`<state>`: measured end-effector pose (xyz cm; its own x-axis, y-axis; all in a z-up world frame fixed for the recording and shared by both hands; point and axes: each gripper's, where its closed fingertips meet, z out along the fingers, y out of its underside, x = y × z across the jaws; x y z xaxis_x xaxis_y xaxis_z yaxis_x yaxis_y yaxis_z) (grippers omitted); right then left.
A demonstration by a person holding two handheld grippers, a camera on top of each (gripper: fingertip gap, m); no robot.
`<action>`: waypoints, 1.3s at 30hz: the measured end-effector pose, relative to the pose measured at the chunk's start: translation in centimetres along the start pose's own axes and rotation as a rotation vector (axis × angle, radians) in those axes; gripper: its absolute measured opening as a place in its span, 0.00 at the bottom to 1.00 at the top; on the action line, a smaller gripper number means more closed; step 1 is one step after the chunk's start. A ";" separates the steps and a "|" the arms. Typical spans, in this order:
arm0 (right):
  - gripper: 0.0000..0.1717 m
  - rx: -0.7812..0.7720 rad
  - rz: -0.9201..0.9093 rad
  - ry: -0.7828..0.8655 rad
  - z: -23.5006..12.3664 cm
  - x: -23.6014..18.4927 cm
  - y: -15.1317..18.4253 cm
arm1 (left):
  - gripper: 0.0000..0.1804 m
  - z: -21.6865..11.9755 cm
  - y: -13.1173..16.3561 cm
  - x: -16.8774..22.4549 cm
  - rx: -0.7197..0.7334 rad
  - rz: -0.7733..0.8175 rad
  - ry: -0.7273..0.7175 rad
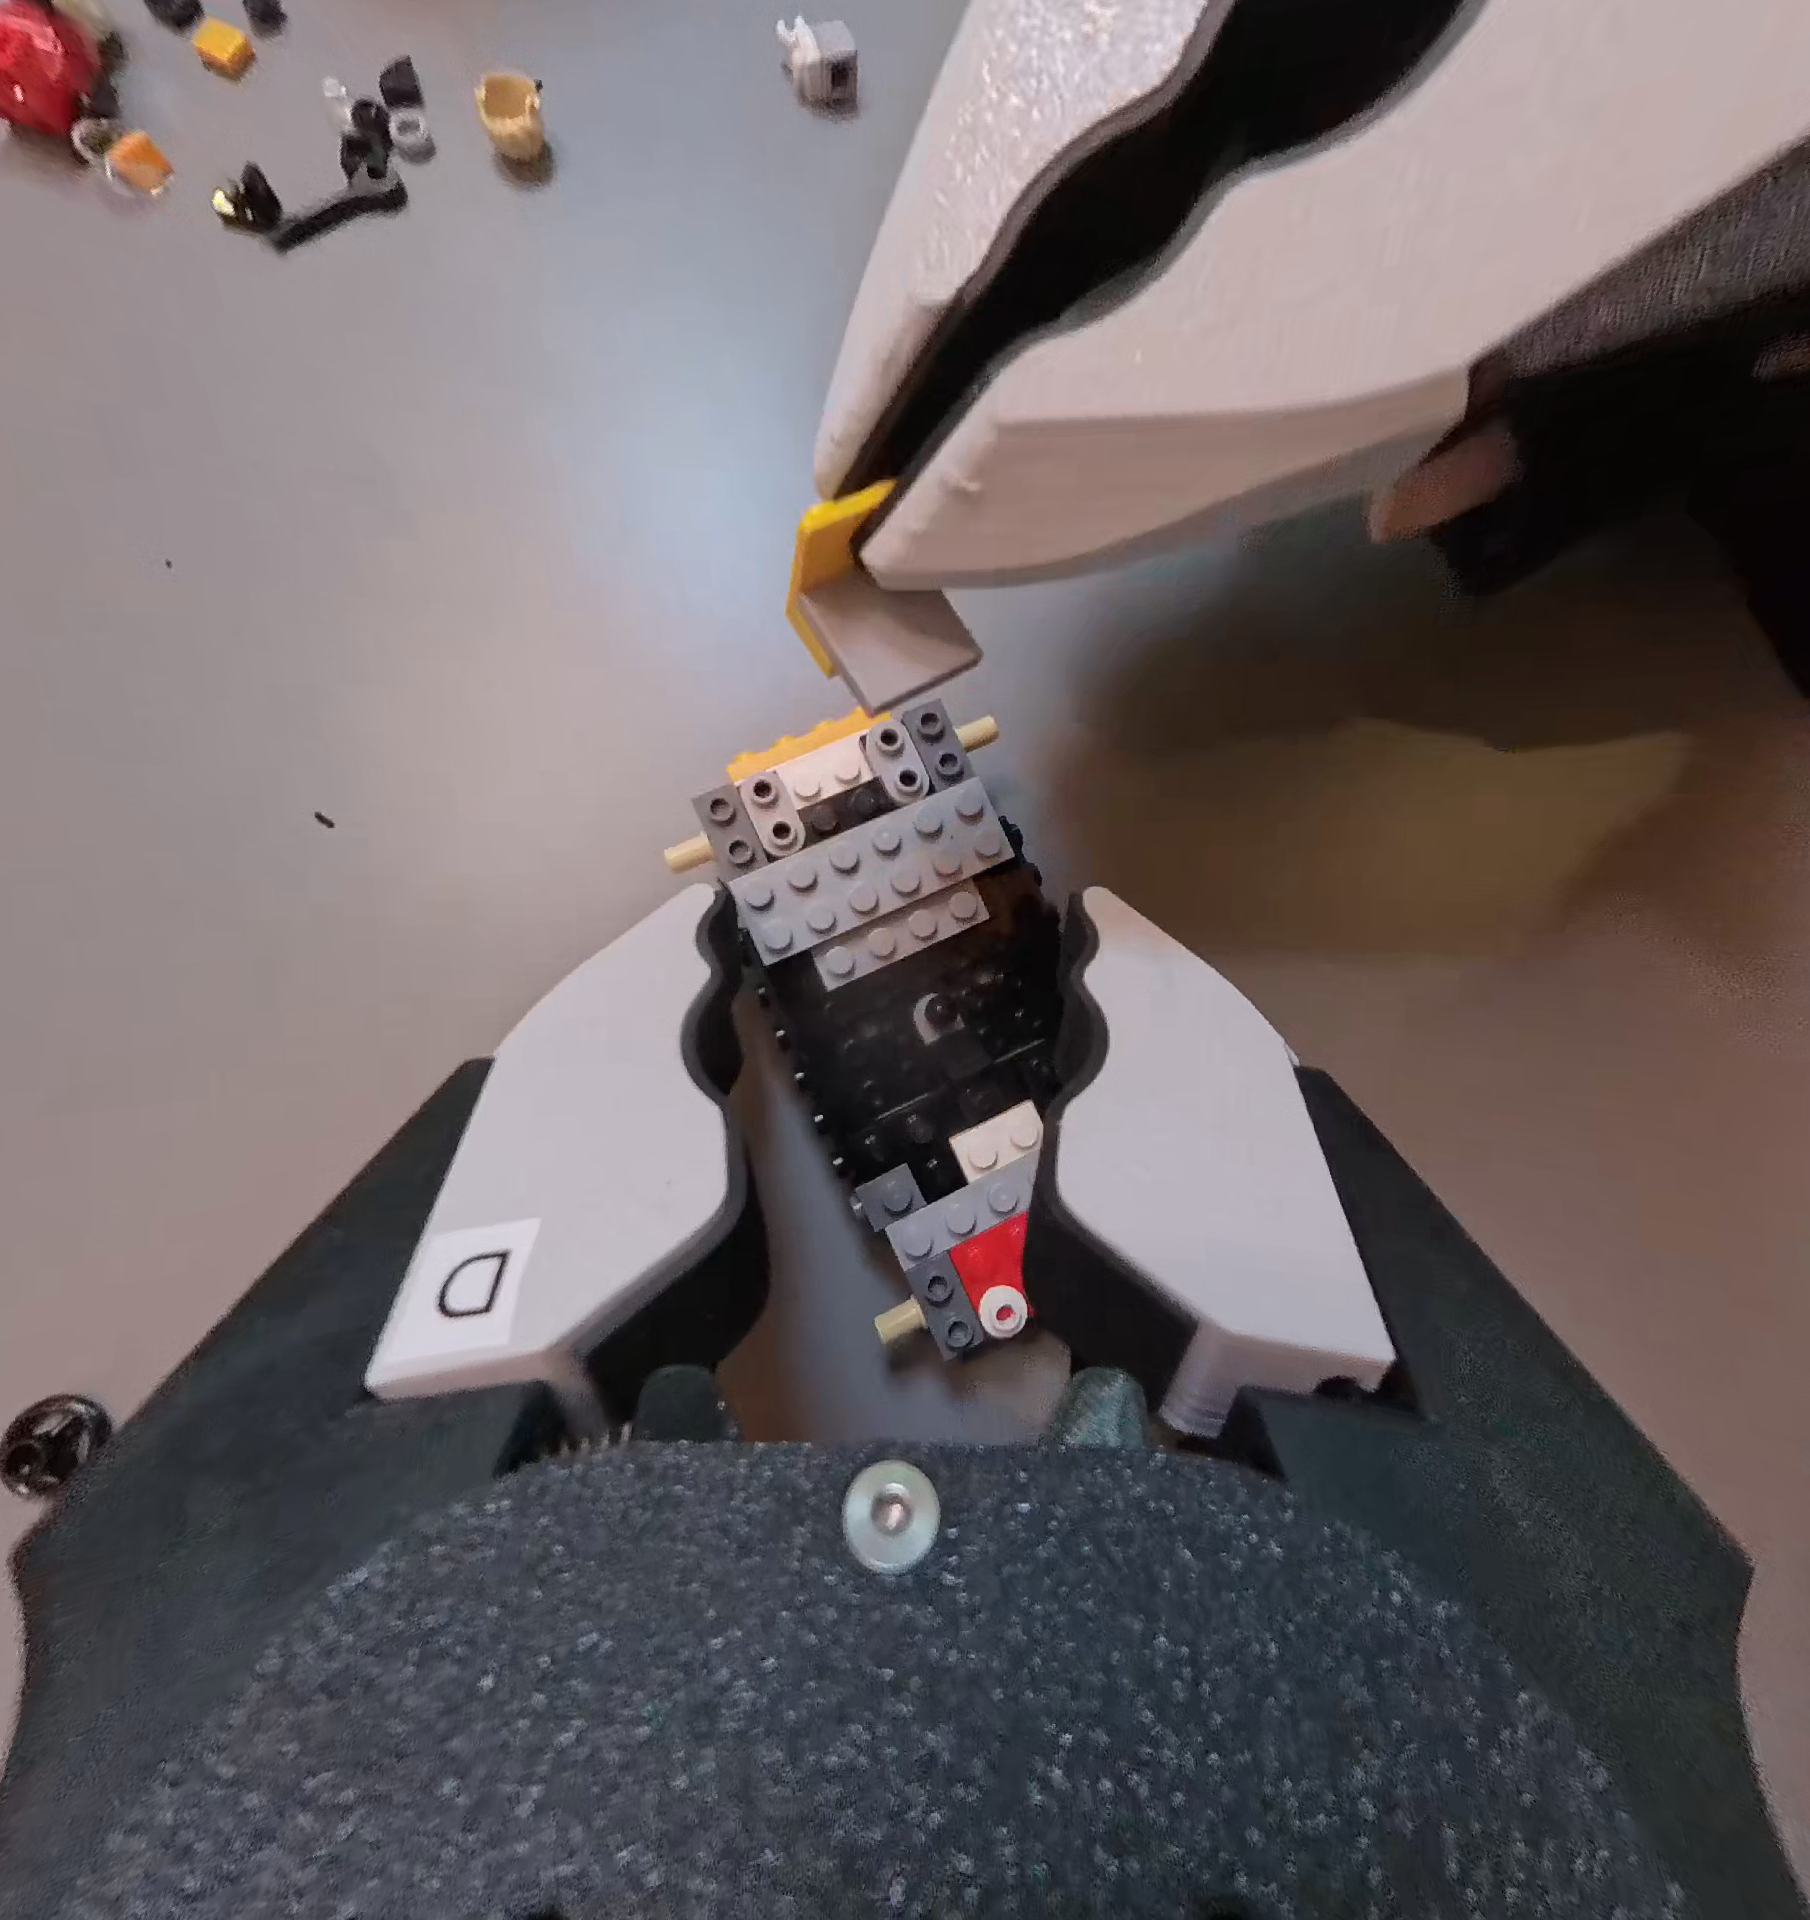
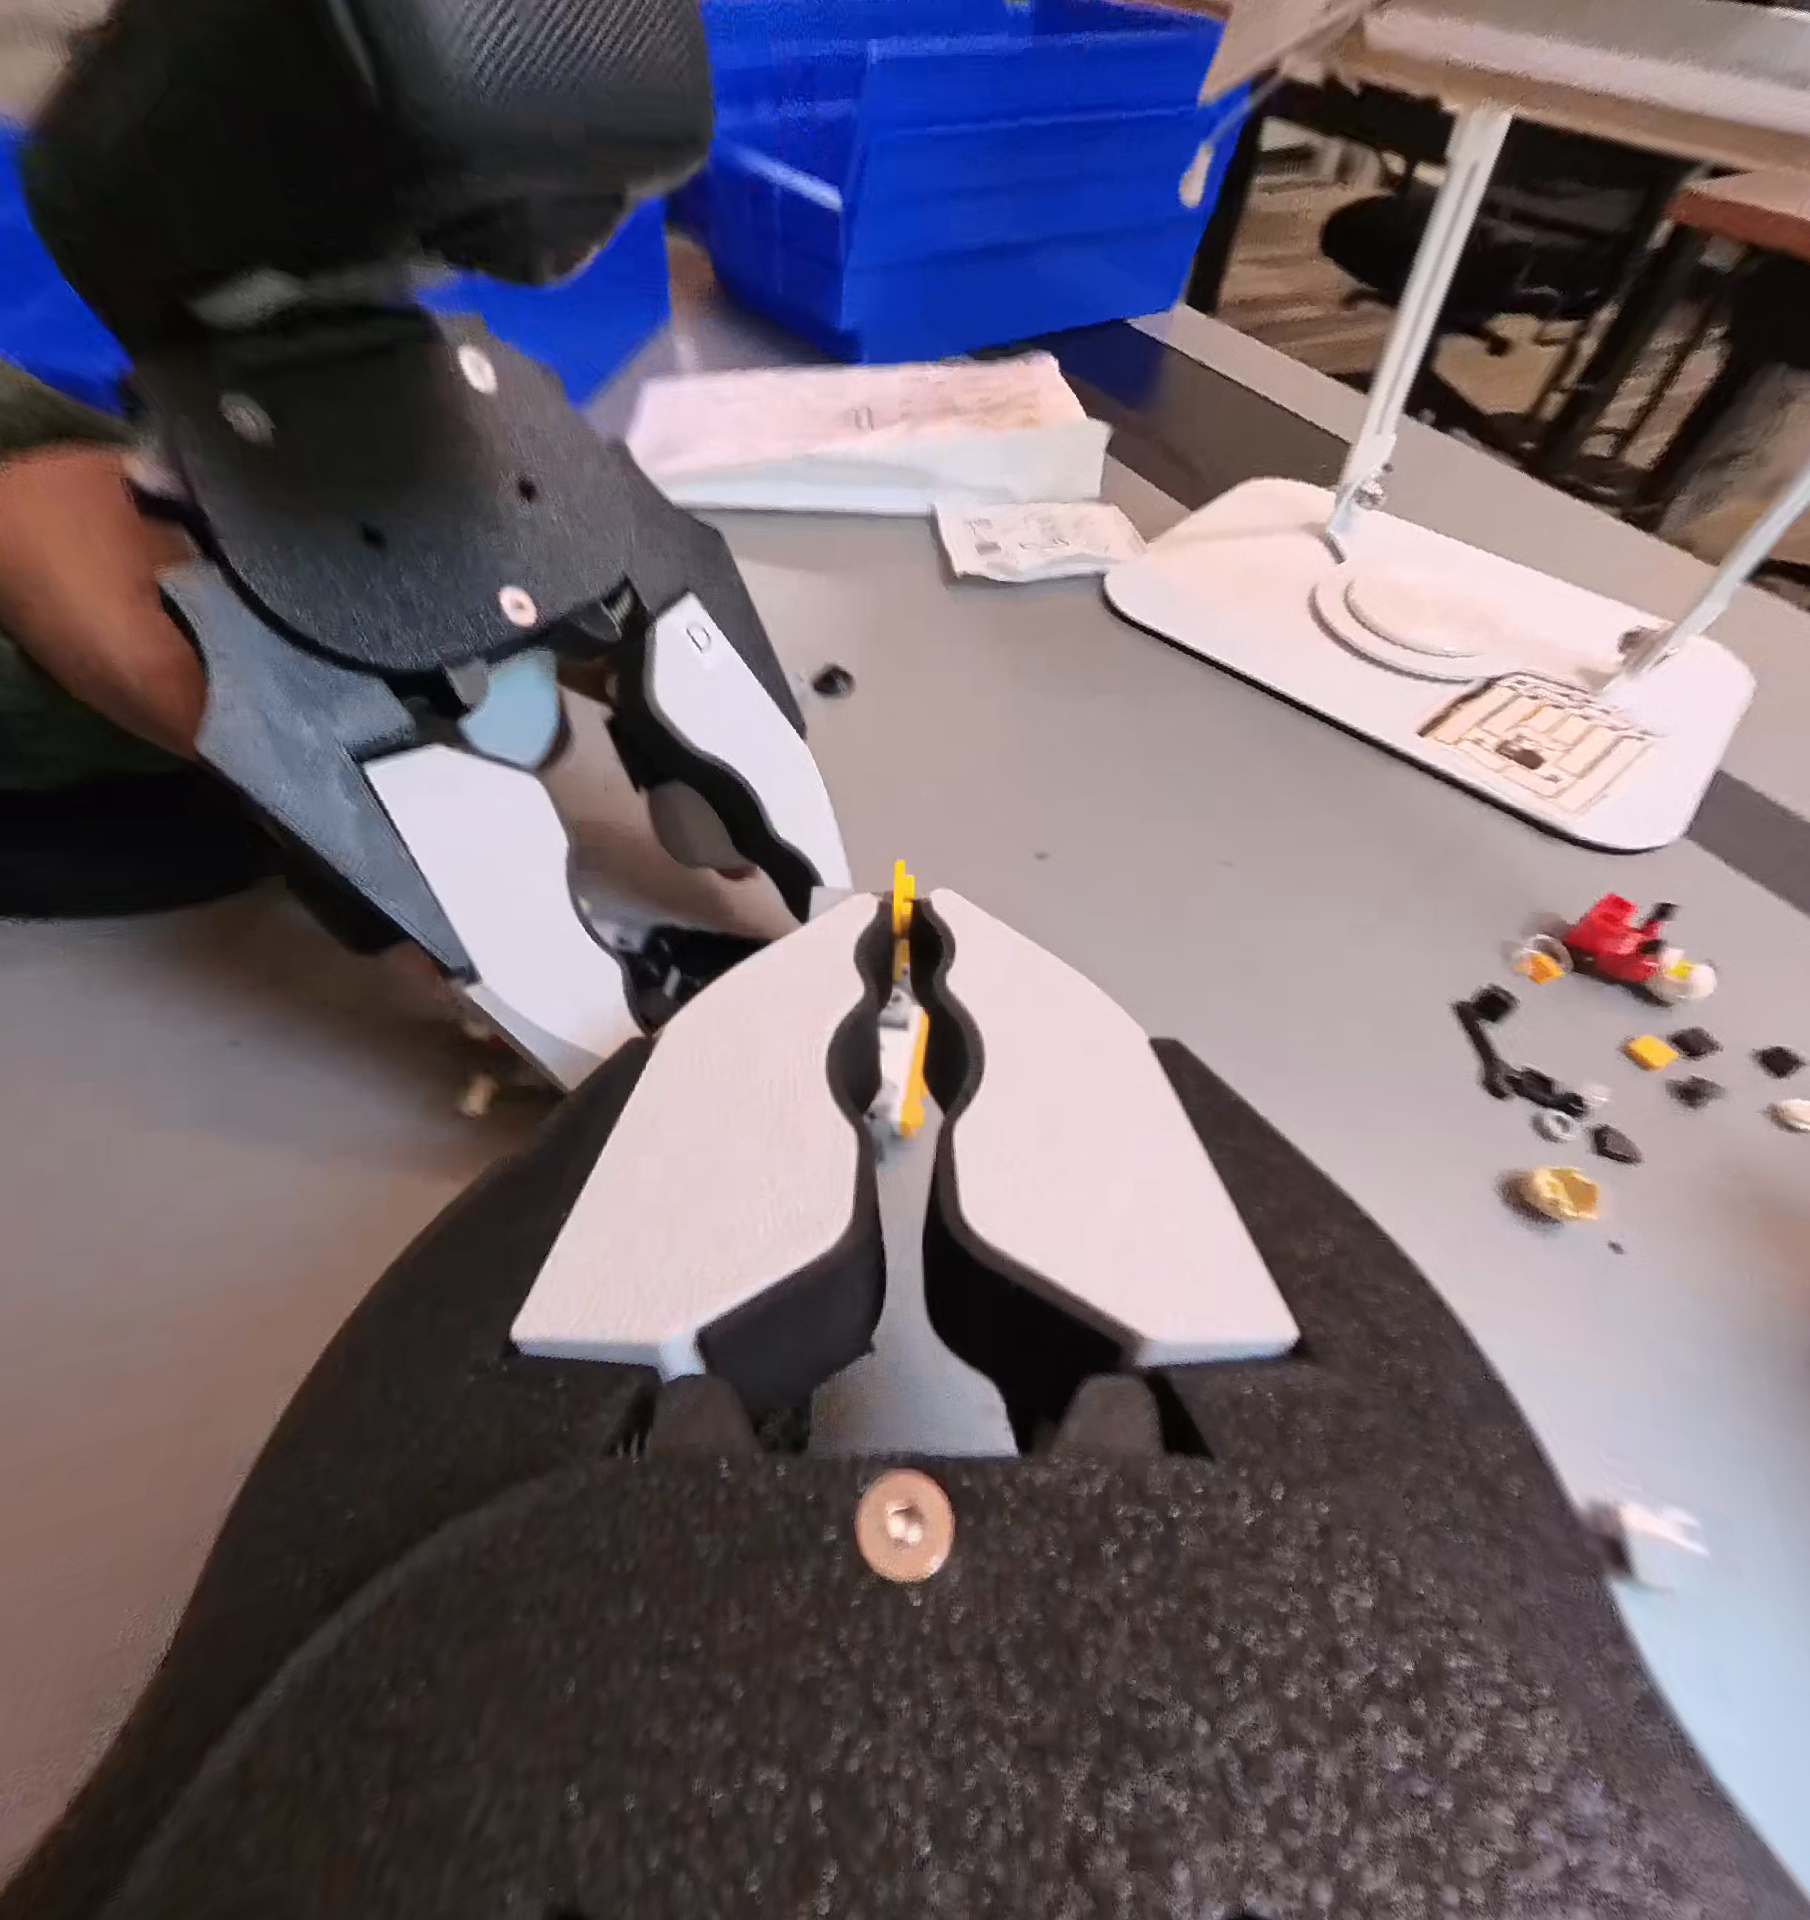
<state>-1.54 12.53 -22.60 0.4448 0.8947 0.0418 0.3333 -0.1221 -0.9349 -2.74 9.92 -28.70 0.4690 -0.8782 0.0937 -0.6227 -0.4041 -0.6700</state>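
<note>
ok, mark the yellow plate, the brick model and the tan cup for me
yellow plate (image 1: pixel 828 551), left wrist view, on its flat face below the right jaws' tips
brick model (image 1: pixel 870 883), left wrist view, on the grey studded plate
tan cup (image 1: pixel 511 114), left wrist view, on its side wall

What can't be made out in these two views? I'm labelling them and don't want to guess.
- Brick model: in the right wrist view, almost all hidden behind the left gripper's fingers.
- Yellow-and-grey piece: its upper part is hidden between the right gripper's fingers.
- Loose bricks: too small and blurred to identify.
- Person's arm: blurred, cut by the left edge of the right wrist view.
</note>
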 end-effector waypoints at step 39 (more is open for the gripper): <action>0.02 0.135 0.162 -0.203 -1.0 -2.3 -3.0 | 0.02 -6.7 -4.1 0.2 0.398 0.348 -0.165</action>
<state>-2.72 10.44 -19.55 0.3029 0.9376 -0.1708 0.1521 -0.2245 -0.9625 -4.31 9.66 -20.99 0.3901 -0.8777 -0.2782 -0.4887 0.0587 -0.8705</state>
